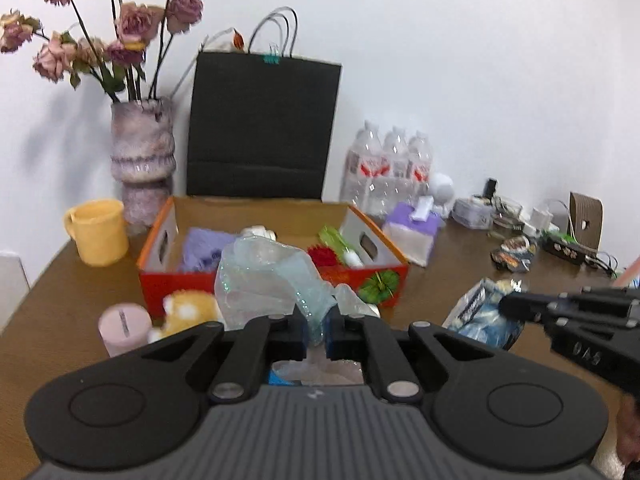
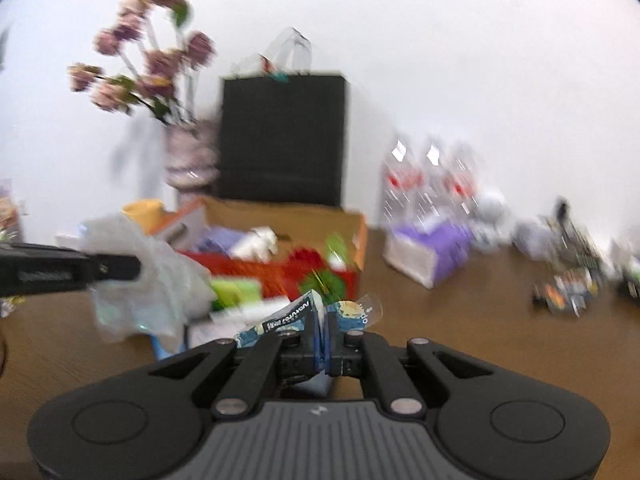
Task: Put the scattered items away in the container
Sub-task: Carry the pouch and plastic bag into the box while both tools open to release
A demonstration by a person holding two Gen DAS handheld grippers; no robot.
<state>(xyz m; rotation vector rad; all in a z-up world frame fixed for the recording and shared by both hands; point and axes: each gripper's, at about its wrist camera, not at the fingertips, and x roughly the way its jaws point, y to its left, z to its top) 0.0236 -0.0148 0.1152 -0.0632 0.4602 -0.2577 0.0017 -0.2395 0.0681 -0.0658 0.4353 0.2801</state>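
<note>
My left gripper (image 1: pixel 317 334) is shut on a crumpled clear plastic wrapper (image 1: pixel 272 280) that bulges up in front of the red and orange cardboard box (image 1: pixel 176 216). My right gripper (image 2: pixel 325 350) is shut on a blue and white snack packet (image 2: pixel 292 316), held above the brown table. In the left wrist view the right gripper (image 1: pixel 508 305) reaches in from the right with the blue packet (image 1: pixel 482 314) at its tip. The right wrist view, blurred, shows the left gripper (image 2: pixel 134 268) at the left with the clear wrapper (image 2: pixel 148 280). The box holds a purple cloth (image 1: pixel 202 252), a red pom (image 1: pixel 322 256) and a green item.
Behind the box stand a black paper bag (image 1: pixel 262 128), a vase of dried roses (image 1: pixel 142 160) and a yellow mug (image 1: pixel 98 232). A pink cylinder (image 1: pixel 124 328) and a plush toy (image 1: pixel 188 308) lie near the box front. Water bottles (image 1: pixel 388 164), a purple tissue pack (image 1: pixel 412 232) and clutter fill the right.
</note>
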